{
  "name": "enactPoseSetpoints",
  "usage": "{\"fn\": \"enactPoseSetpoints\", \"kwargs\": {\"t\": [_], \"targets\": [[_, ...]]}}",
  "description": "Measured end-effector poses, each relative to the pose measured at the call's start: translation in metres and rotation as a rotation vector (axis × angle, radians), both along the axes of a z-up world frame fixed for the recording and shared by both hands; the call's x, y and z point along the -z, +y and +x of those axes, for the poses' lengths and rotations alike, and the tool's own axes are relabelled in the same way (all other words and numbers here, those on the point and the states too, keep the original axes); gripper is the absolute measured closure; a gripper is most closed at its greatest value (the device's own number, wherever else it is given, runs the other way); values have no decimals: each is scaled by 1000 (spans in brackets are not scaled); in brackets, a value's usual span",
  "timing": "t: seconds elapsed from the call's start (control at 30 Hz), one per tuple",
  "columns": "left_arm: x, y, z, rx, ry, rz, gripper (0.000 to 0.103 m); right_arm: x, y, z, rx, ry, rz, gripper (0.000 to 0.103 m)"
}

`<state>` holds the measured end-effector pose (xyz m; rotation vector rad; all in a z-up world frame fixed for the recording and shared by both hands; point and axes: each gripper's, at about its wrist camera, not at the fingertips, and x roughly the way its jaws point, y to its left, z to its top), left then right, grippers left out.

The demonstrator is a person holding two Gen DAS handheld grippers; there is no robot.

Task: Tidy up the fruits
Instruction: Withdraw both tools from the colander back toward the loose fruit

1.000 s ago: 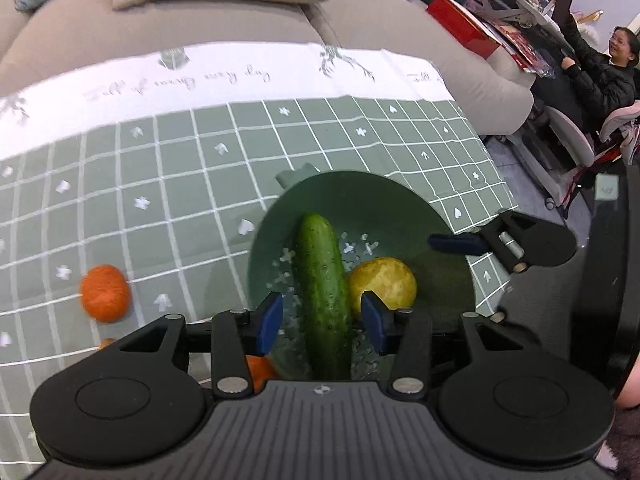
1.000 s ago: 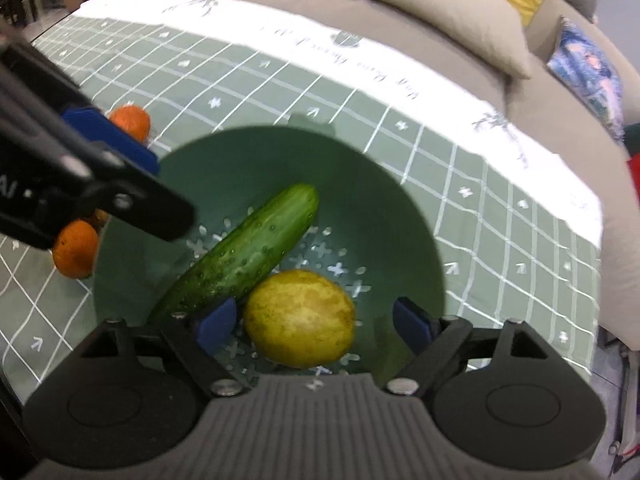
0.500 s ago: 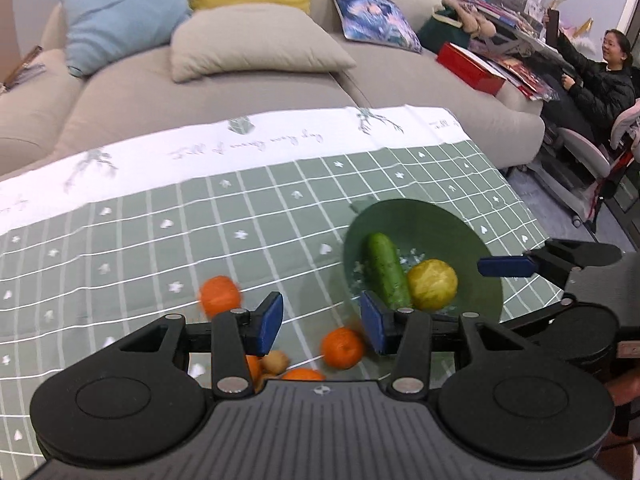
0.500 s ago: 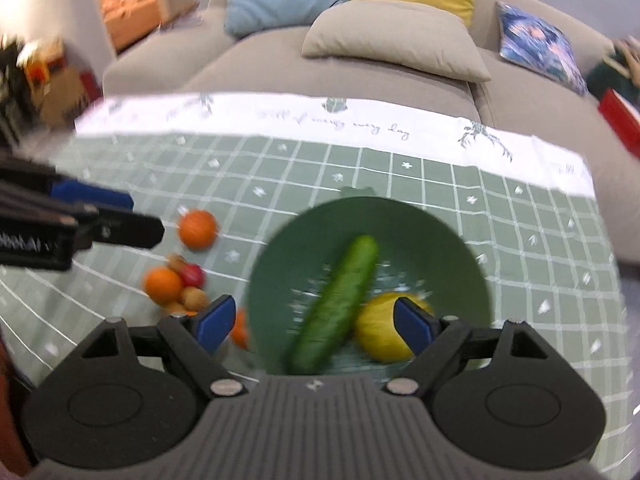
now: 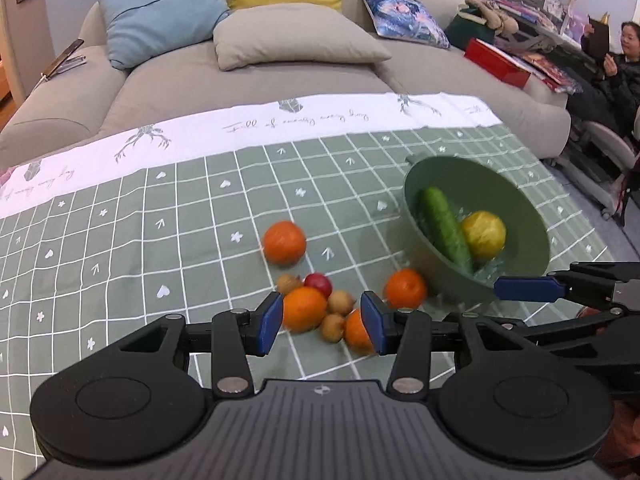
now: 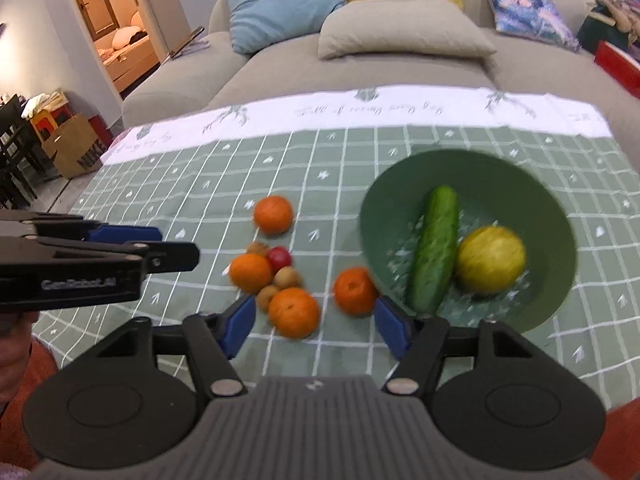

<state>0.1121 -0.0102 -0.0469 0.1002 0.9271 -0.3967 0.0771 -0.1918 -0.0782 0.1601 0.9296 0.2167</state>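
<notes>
A green bowl (image 6: 554, 300) on the checked cloth holds a cucumber (image 6: 434, 248) and a yellow round fruit (image 6: 491, 254). Left of it lie several oranges, one apart (image 6: 273, 214) and one nearest the bowl (image 6: 354, 290), with a small red fruit (image 6: 279, 257) and brown ones (image 6: 287, 277). My right gripper (image 6: 316, 326) hovers above the nearest orange (image 6: 294, 312), jaws closing, pads touching nothing. My left gripper (image 5: 322, 326) is open and empty over the same cluster (image 5: 304, 308), left of the bowl (image 5: 440, 276). One finger (image 6: 176, 256) of it shows at the left.
The table carries a green grid cloth with a white border (image 5: 320, 124). Behind it stands a beige sofa (image 5: 260, 68) with cushions. A person (image 5: 624, 72) sits at the far right by a cluttered desk. A doorway (image 6: 116, 20) and a cardboard box (image 6: 76, 148) are at the left.
Both grippers have drawn back from over the bowl and shifted left, so the loose fruit cluster now lies before them. The right jaws have narrowed. The left jaws kept their width.
</notes>
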Motion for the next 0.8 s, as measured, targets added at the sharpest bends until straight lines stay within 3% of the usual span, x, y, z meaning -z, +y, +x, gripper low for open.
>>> {"fn": "enactPoseSetpoints", "kwargs": {"t": [0.23,0.8], "targets": [[24,12,10,-26,51,-37,52,20,20,10,-36,5,-7,46],[74,14,54,-44,205,-57,52,71,28,54,-41,152,27,54]]}}
